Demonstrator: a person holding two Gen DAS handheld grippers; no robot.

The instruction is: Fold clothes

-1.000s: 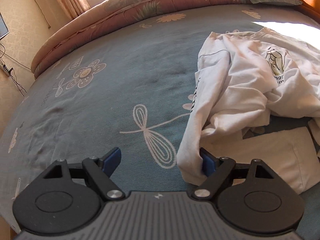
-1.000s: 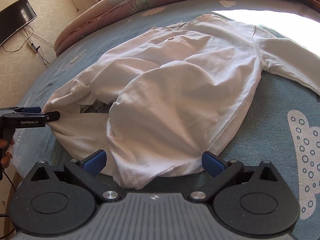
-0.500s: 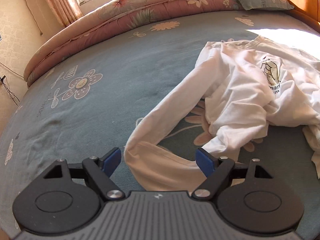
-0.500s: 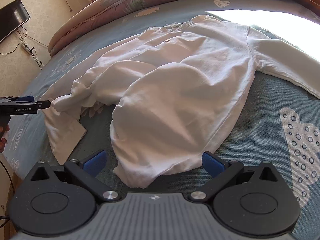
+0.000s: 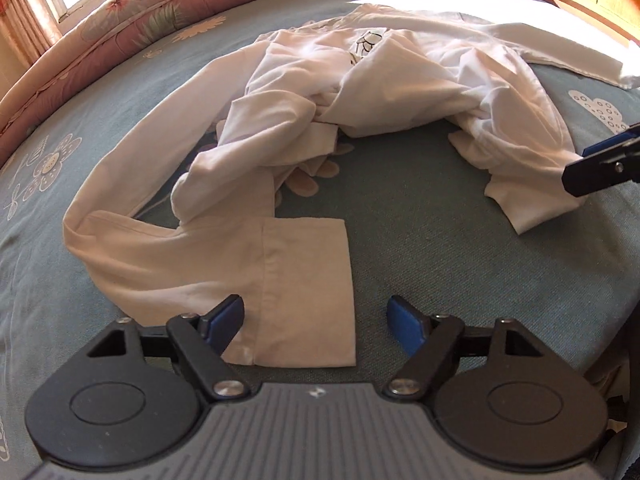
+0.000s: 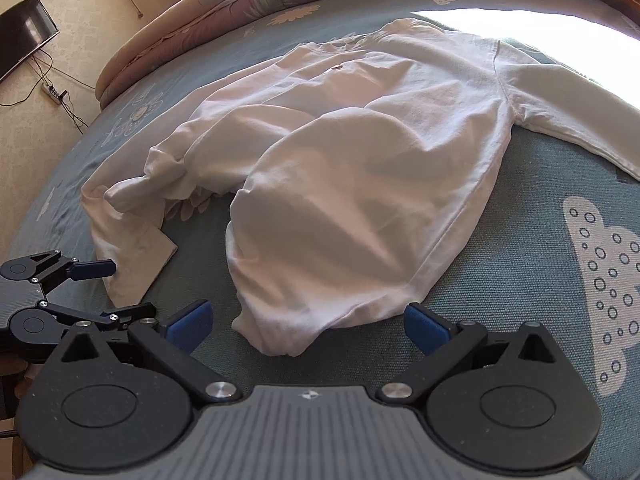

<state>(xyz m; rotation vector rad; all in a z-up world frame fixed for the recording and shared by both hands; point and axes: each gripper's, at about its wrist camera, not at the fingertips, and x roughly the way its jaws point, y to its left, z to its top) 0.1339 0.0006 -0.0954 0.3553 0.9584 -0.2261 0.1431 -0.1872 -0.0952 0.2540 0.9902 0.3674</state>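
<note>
While the left hand-held gripper [image 5: 316, 322] stands wide, its jaws having just been closing a little, the flat cuff [image 5: 308, 292] of the white long-sleeved top [image 6: 360, 168] lies on the bed [image 6: 520, 280] between its blue pads [image 5: 224, 316], and I see no pinch on the cloth. The right hand-held gripper [image 6: 310, 326] is also spread open with nothing held; the bunched hem [image 6: 280, 336] sits just ahead of its fingers. The top lies crumpled across the middle of the blue patterned bed, one sleeve curling toward the left gripper, the other stretched off toward the sunlit side. By my judgement it is light, limp cotton that will sag and drag instead of keeping any shape, so it wants taking by firm edges: the cuff, the hem corners or the shoulder seams, with a shallow bite on a single layer. The left wrist view shows the printed motif [image 5: 368, 42] on the chest and the looping sleeve, which the right view hides under folds. The right wrist view alone shows the smooth back panel, the television [image 6: 24, 32] and the cables on the floor.
</note>
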